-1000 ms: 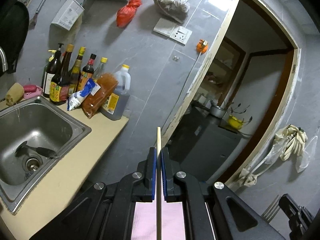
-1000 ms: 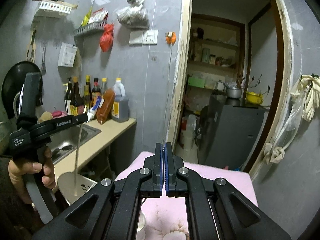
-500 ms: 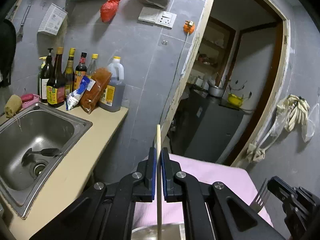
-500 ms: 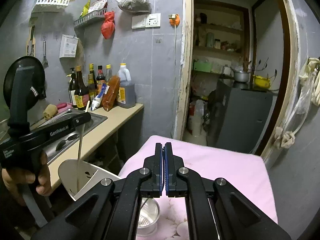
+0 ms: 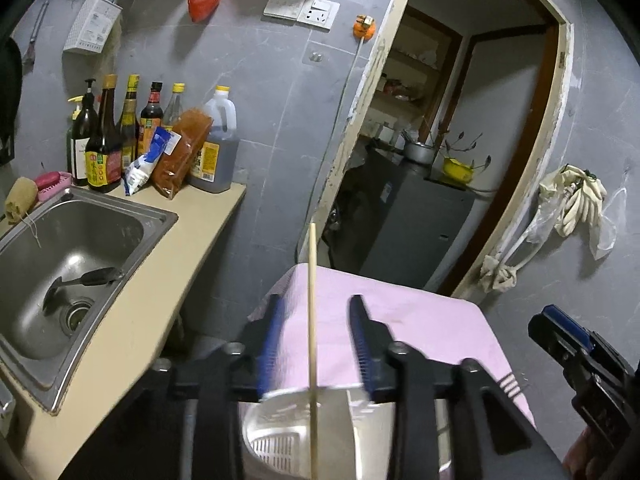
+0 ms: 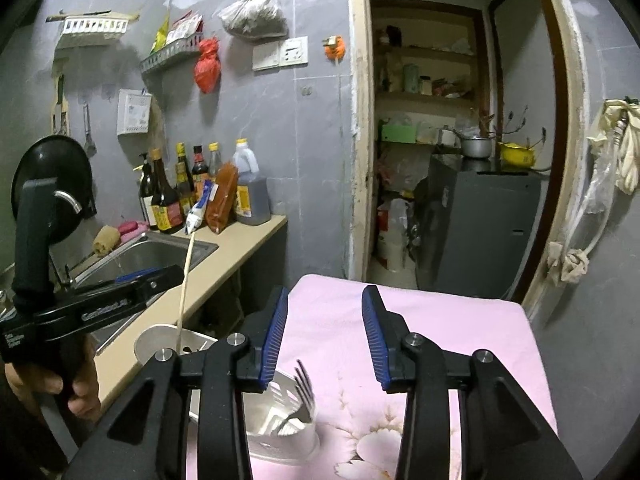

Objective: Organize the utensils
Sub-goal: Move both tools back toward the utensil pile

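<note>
Two hand-held grippers in play, both with jaws spread wide and nothing pinched. The left hand-held gripper (image 5: 316,336) hangs over the white utensil basket (image 5: 288,432), and one chopstick (image 5: 312,320) stands nearly upright in the gap between its blue pads, its lower end down inside the basket; whether it touches either pad, I cannot tell. The right hand-held gripper (image 6: 324,332) is just as wide, hovering above the pink floral cloth (image 6: 460,340) that covers the table.

One fork (image 6: 302,384) leans in the basket, tines up, and only the right wrist view shows it. That view also catches the left hand-held gripper from the side, by the chopstick, with the person's hand (image 6: 60,384) on its grip. The left wrist view gives what the other hides: straight down into the perforated basket and into the steel sink (image 5: 152,216), where one dark utensil (image 5: 84,280) lies near the drain.

Six bottles (image 5: 104,148) and one big jug (image 5: 216,148) crowd the back of the beige counter (image 5: 160,300). The basket sits at the table's left edge, next to the counter; the cloth to the right and toward the doorway (image 6: 460,140) lies open.
</note>
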`<state>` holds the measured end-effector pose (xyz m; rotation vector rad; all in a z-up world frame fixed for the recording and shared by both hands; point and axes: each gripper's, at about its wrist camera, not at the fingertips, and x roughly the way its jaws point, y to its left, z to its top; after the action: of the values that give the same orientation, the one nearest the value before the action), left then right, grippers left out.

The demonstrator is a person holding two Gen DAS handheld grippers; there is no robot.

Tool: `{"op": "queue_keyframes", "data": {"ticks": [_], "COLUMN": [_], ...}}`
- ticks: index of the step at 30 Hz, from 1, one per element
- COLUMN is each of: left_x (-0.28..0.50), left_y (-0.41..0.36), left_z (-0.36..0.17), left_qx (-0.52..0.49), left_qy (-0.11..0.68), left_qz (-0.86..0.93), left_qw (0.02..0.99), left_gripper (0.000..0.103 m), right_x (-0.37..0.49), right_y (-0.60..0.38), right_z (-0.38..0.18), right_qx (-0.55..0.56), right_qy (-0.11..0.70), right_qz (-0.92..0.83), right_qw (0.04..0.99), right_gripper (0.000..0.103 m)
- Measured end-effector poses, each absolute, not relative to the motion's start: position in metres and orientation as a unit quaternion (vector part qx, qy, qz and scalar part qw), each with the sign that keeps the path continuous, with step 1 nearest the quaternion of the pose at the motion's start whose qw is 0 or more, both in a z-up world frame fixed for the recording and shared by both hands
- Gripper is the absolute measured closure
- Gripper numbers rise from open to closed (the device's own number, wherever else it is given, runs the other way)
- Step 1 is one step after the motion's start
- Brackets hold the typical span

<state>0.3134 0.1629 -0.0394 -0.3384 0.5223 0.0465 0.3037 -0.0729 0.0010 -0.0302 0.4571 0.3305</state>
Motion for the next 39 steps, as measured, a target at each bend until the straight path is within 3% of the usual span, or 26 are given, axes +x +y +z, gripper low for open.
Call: {"op": "queue_keyframes", "data": {"ticks": [3, 11, 16, 29, 39], "left_x": [0.303, 0.286, 0.273, 0.25, 0.243], "left_y": [0.159, 0.127, 0.099, 0.01, -0.047], "left_z": [-0.032, -0.004, 0.013, 0.018, -0.018], "left_qx": [-0.18, -0.141, -0.116, -0.06, -0.062], "left_qy": [0.241, 0.211, 0.188, 0.173, 0.192], "left_qz": [0.018, 0.004, -0.001, -0.045, -0.072], "left_qw": [0.953, 0.967, 0.975, 0.982, 0.977], "left_gripper": [0.04, 0.013, 0.003, 0.002, 0.002], "right_x": [0.297, 0.272, 0.259, 0.233, 0.226], "right_y": [-0.086, -0.137, -0.17, -0.254, -0.308], "right_z": [0.009, 0.029, 0.037, 0.035, -0.003], "right_qx": [-0.002, 0.037, 0.043, 0.042, 0.037], "right_qy": [0.215, 0.179, 0.165, 0.156, 0.185], "right_qz": [0.147, 0.089, 0.054, -0.006, -0.026], "right_qw": [0.966, 0.979, 0.984, 0.987, 0.982], "right_gripper": [0.054, 0.022, 0.007, 0.004, 0.004]}}
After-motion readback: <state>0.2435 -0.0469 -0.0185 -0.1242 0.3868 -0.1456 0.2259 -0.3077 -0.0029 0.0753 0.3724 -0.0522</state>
